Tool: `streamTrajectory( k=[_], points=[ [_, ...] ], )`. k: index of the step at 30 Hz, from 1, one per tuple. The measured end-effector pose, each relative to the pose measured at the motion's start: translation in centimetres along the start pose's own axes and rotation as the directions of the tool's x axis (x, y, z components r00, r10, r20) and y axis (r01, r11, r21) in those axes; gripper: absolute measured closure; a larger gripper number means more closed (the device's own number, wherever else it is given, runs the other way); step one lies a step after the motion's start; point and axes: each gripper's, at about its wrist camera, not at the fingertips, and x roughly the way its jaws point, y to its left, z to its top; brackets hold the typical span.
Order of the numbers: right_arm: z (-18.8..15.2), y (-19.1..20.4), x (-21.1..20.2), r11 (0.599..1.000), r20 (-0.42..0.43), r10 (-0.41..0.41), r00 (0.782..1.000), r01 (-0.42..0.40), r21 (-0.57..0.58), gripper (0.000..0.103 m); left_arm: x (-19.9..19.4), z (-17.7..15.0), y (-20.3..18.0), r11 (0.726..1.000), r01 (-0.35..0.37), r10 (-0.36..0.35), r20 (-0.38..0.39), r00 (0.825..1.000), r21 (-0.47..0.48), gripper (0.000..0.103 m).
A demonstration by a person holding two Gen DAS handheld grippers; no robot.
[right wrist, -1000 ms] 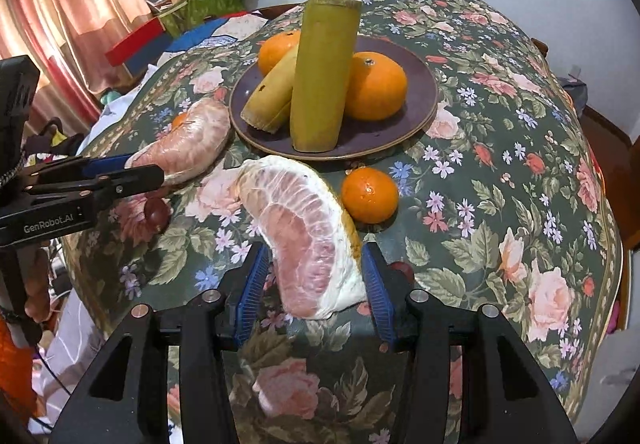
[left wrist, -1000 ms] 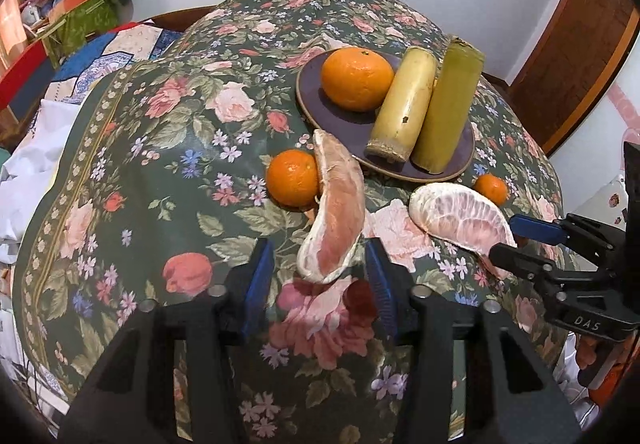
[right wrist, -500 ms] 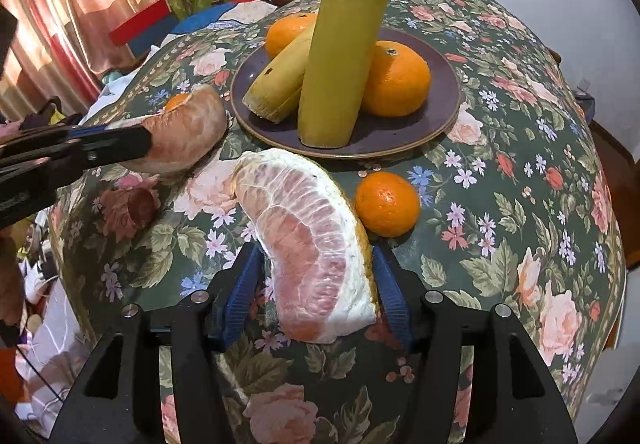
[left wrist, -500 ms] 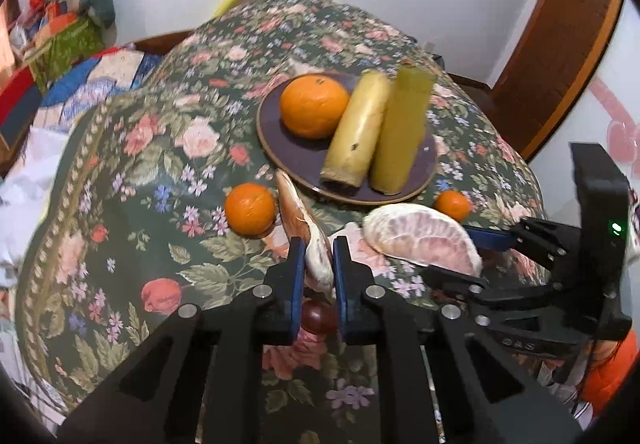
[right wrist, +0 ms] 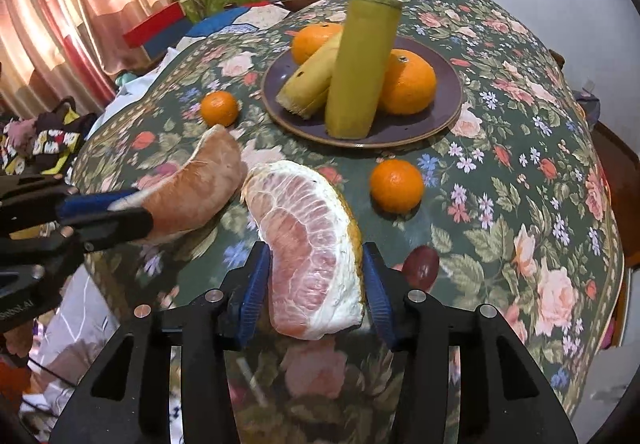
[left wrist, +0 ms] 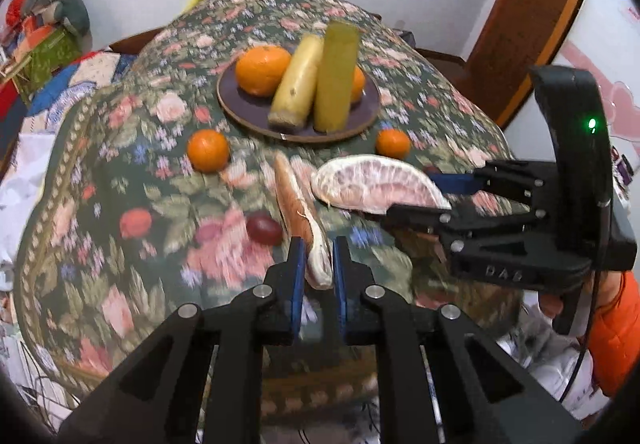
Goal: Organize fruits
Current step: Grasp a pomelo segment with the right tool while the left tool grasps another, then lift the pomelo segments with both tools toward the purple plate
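A thin pomelo segment point(left wrist: 300, 212) stands on edge between the pads of my left gripper point(left wrist: 316, 268), which is shut on its near end just above the floral tablecloth point(left wrist: 120, 172). In the right wrist view the same segment point(right wrist: 196, 184) shows its brown skin side, with the left gripper point(right wrist: 116, 214) at the left edge. My right gripper point(right wrist: 316, 284) has a thick peeled pomelo wedge point(right wrist: 312, 244) between its blue pads. Its jaws are closing and the pads touch both sides. From the left wrist view that wedge point(left wrist: 376, 188) juts out of the right gripper point(left wrist: 436, 196).
A purple plate point(right wrist: 444, 120) in the table's middle holds two oranges point(right wrist: 408, 82), a yellow stalk point(right wrist: 316, 80) and a green stalk point(right wrist: 360, 72). Two small mandarins point(right wrist: 396, 186) point(right wrist: 219, 108) and a dark red grape point(right wrist: 420, 264) lie on the cloth. The near table edge drops off under both grippers.
The left gripper has shut on the thin segment and drawn back with it, turning it on edge. The right jaws widened slightly, then narrowed on the wedge.
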Motion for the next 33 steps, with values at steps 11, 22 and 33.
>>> streamTrajectory(
  k=[11, 22, 33],
  points=[
    [-1.2, 0.4, -0.3, 1.0, -0.028, -0.008, 1.0, 0.008, -0.02, 0.059, 0.0, -0.9, 0.1, 1.0, -0.015, 0.015, -0.037, 0.999, -0.01, 0.082],
    [-0.6, 0.6, 0.2, 1.0, -0.009, -0.002, 1.0, 0.002, -0.023, 0.058, 0.8, 0.6, -1.1, 1.0, -0.01, 0.01, -0.026, 1.0, 0.015, 0.074],
    [0.0, 0.1, 1.6, 1.0, 0.007, 0.007, 1.0, -0.006, -0.026, 0.053, 2.3, 2.5, -0.4, 1.0, -0.016, 0.016, -0.021, 1.0, -0.007, 0.068]
  ],
)
